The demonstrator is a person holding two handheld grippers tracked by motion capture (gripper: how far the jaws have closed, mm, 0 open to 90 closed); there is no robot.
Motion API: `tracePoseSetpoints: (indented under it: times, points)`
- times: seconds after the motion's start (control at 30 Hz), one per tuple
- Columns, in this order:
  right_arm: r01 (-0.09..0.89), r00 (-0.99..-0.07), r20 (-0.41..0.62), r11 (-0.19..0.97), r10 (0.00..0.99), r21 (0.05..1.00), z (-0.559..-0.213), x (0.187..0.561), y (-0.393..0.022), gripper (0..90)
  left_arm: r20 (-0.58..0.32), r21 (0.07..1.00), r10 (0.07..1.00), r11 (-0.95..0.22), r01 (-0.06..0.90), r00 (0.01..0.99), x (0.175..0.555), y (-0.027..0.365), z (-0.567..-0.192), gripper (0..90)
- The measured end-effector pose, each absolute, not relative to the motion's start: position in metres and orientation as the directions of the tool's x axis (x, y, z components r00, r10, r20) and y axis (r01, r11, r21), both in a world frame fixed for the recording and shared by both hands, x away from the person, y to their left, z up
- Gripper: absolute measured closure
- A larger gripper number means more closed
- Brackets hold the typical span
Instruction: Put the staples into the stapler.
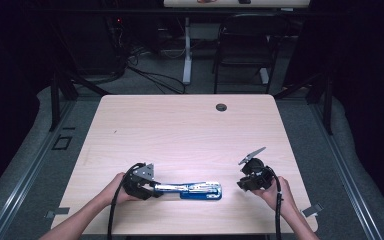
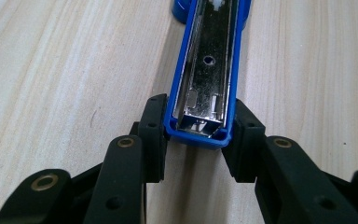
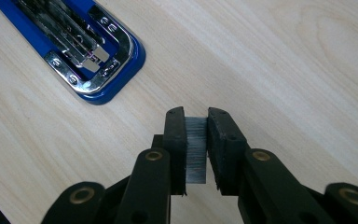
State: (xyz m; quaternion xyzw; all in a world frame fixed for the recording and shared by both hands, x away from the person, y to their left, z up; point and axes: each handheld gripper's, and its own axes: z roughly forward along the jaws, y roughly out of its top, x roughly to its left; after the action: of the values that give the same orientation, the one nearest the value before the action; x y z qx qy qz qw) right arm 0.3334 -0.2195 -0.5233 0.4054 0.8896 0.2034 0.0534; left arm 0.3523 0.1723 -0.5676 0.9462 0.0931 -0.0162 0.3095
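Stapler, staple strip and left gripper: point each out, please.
stapler [image 1: 200,190]: high view, on its opened metal channel.
staple strip [image 3: 196,149]: right gripper view, on its grey face between the jaws.
left gripper [image 2: 196,140]: left gripper view, midway between its fingertips.

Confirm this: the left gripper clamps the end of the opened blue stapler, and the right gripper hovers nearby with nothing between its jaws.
Not quite. The right gripper is not empty: the right gripper view shows a strip of staples pinched between its jaws. The rest holds: the left gripper clamps the opened blue stapler by its end.
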Motion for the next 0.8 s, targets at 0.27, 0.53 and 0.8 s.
tracePoseSetpoints:
  times: [0.27,0.53,0.8]
  points:
    - [0.676,-0.681,0.072,0.588,0.729,0.444,-0.519,0.336,-0.221,78.3,-0.078,0.579,0.176,-0.793,0.188,0.981,0.352,0.172,-0.567,64.5]
    - [0.637,-0.716,0.075,0.604,0.695,0.479,-0.511,0.344,-0.212,78.4,-0.080,0.582,0.175,-0.791,0.189,0.981,0.352,0.171,-0.568,64.4]
    - [0.603,-0.738,0.060,0.617,0.672,0.506,-0.505,0.353,-0.203,78.4,-0.080,0.586,0.174,-0.789,0.188,0.981,0.352,0.171,-0.568,64.3]
